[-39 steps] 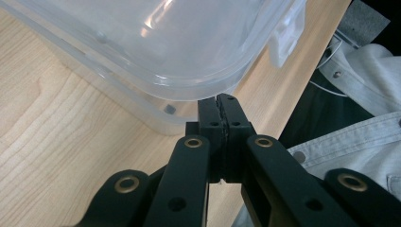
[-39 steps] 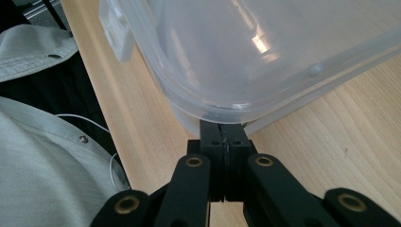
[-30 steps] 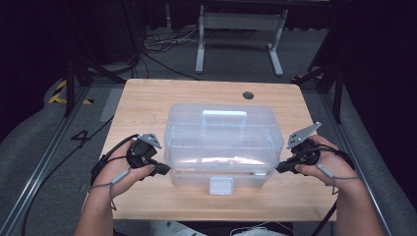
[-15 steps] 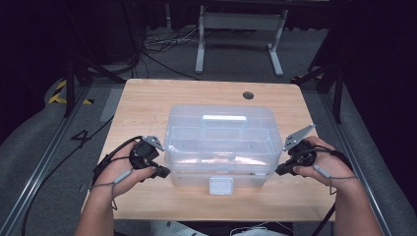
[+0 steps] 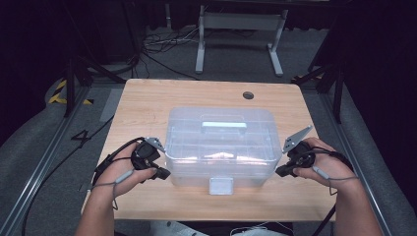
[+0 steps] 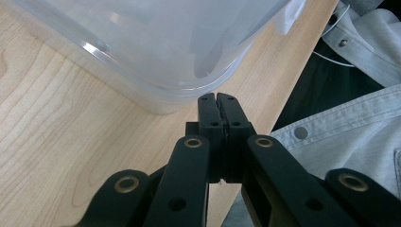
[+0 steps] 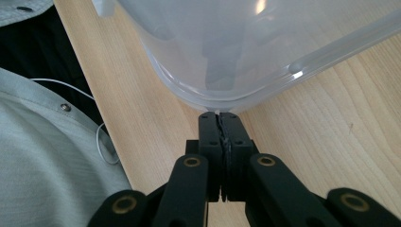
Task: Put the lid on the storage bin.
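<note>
High view: flanking clear box (image 5: 220,145), long axis running frame left-right, left claw (image 5: 163,173) and right claw (image 5: 279,171) both pressed together, touching lower corners.

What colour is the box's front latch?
White, on the clear box; the latch shows best in the high view.

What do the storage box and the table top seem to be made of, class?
Storage box: probably clear, glossy plastic; the wood shows through its walls, and its rim catches highlights. Table top: wood or a wood-look laminate, matt, with pale grain lines.
</note>
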`<action>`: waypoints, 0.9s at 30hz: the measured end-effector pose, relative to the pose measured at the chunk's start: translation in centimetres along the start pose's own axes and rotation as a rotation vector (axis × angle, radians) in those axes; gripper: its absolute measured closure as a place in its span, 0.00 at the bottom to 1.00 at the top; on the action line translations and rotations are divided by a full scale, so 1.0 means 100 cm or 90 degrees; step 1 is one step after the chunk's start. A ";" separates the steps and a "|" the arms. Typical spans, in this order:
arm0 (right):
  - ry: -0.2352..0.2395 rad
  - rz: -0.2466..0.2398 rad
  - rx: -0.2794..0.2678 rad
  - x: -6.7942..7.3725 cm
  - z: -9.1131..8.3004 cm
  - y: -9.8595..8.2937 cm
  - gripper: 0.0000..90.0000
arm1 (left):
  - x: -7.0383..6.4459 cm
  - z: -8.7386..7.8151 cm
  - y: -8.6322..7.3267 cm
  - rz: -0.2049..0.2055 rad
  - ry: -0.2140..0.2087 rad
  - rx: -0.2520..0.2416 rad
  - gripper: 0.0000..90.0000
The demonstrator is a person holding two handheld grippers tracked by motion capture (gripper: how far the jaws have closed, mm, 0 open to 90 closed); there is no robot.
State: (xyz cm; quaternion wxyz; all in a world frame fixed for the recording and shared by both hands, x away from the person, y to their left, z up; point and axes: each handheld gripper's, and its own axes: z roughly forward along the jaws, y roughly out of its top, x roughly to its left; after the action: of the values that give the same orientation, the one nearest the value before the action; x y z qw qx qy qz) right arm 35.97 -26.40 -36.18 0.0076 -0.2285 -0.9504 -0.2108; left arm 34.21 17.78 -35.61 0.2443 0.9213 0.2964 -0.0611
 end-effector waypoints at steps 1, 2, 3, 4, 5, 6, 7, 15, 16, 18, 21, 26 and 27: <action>0.001 0.000 0.000 0.000 0.000 0.000 0.98 | 0.000 0.000 0.000 0.001 -0.001 -0.001 1.00; 0.001 0.000 0.000 0.000 0.000 0.000 0.97 | 0.000 0.000 0.000 -0.001 -0.001 -0.002 0.99; 0.002 0.001 0.000 0.000 0.000 0.000 0.97 | 0.000 0.000 0.000 -0.001 -0.001 -0.002 0.99; 0.002 0.001 0.000 0.001 0.000 0.000 0.97 | 0.001 0.000 -0.001 0.000 0.000 -0.001 0.99; 0.003 0.001 0.000 0.001 0.000 0.000 0.97 | 0.001 0.001 -0.001 -0.002 -0.002 -0.001 0.99; 0.004 -0.001 0.000 0.001 -0.001 0.000 0.97 | 0.002 0.001 -0.001 -0.004 -0.004 0.001 0.99; 0.004 -0.003 -0.002 0.001 -0.001 -0.001 0.96 | 0.002 0.002 -0.001 -0.003 -0.005 0.002 0.98; 0.017 -0.001 -0.006 0.000 -0.003 -0.004 0.90 | 0.003 0.007 -0.001 -0.005 -0.011 0.013 0.94; 0.017 0.000 -0.007 0.000 -0.003 -0.004 0.90 | 0.003 0.006 -0.002 -0.005 -0.009 0.010 0.92; 0.017 -0.001 -0.010 0.000 -0.003 -0.004 0.89 | 0.004 0.005 -0.003 -0.005 -0.008 0.005 0.91; 0.026 -0.004 -0.019 0.000 -0.004 -0.004 0.88 | 0.004 0.001 -0.006 -0.009 -0.007 -0.012 0.87; 0.031 0.000 -0.048 -0.001 -0.010 -0.009 0.86 | 0.007 -0.008 -0.014 -0.017 0.005 -0.044 0.87; 0.030 0.005 -0.058 -0.002 -0.012 -0.010 0.86 | 0.008 -0.010 -0.015 -0.021 0.008 -0.051 0.87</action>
State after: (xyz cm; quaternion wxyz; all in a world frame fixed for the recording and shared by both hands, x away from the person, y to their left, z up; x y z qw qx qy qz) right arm 35.61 -27.77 -35.51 0.0204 -0.2272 -0.9384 -0.2594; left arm 33.99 19.79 -35.56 0.2780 0.9060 0.3155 -0.0475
